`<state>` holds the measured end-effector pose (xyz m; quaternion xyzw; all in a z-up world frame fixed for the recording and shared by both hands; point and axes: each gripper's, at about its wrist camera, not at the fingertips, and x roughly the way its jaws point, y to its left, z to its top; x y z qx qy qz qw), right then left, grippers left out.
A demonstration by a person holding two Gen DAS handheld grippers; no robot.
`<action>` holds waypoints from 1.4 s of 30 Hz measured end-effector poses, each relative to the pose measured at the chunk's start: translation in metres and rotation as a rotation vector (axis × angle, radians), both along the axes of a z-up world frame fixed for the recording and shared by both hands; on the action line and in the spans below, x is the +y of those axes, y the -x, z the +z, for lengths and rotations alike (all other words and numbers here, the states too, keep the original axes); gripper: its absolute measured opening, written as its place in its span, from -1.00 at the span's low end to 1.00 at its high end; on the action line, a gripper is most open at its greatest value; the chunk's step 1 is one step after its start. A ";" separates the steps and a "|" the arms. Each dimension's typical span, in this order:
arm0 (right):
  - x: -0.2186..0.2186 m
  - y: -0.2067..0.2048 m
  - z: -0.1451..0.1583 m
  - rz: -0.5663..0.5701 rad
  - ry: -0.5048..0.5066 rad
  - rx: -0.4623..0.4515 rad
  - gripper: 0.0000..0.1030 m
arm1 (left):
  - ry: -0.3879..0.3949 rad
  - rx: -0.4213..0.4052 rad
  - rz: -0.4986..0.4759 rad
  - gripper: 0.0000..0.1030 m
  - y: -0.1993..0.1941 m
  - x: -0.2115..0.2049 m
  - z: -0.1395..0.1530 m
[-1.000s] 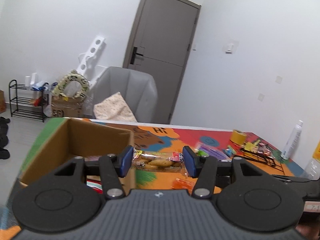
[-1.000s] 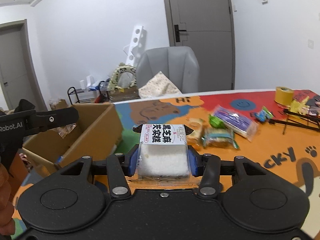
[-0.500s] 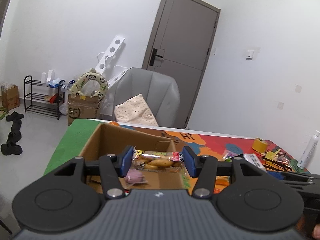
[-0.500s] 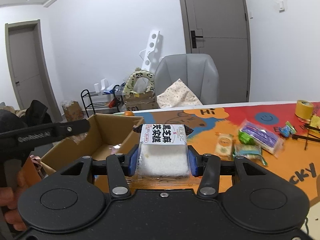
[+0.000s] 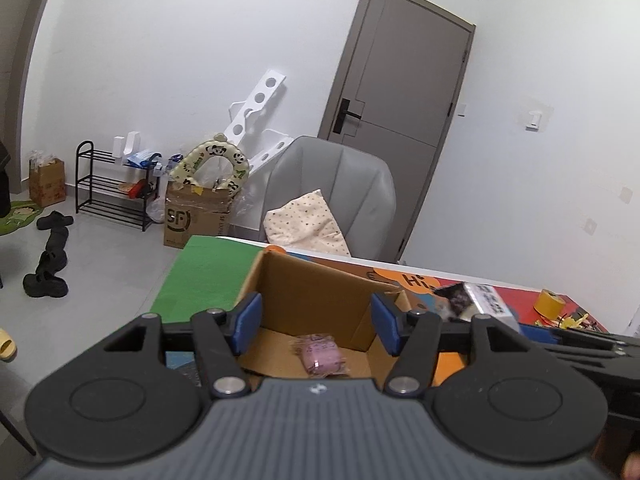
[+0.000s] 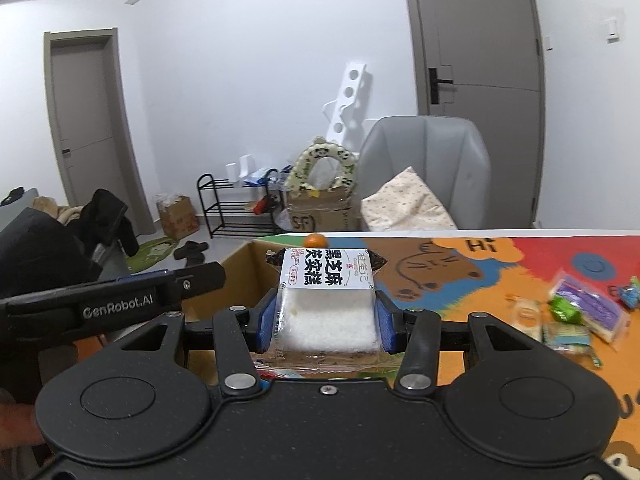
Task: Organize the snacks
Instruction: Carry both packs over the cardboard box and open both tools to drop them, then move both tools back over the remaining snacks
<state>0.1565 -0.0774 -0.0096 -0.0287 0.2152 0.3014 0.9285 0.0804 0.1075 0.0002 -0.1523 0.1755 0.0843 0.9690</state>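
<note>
L gripper (image 5: 316, 322) hangs over the box (image 5: 316, 292) w/ jaws apart & nothing btwn them; they've just been opening. A pink pack (image 5: 322, 358) lies on the box floor, right below. R gripper (image 6: 326, 316) is clamped on a white cake pack (image 6: 327, 304) (black-on-white label, cake part pale & grainy), held above the box's near edge (image 6: 240, 264). More snacks (image 6: 576, 316) lie scattered on the colourful mat (image 6: 460, 280) off to the right, well apart from the box. Small orange ball (image 6: 315, 239) sits at the table's far edge.
</note>
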 end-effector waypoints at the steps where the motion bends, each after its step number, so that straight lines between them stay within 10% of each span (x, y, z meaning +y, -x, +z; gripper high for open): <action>1: 0.004 -0.001 0.000 0.009 0.000 0.002 -0.10 | 0.003 0.001 0.006 0.25 0.001 0.002 0.000; 15: 0.042 -0.011 0.007 0.079 -0.036 0.021 -0.08 | 0.046 0.008 0.110 0.75 0.022 0.038 0.009; 26: 0.008 -0.005 0.007 0.002 -0.044 0.001 0.71 | 0.057 0.035 0.096 0.89 0.011 0.021 0.006; 42: -0.090 -0.011 -0.004 -0.189 -0.085 0.038 1.00 | 0.012 0.060 -0.038 0.91 -0.024 -0.047 0.003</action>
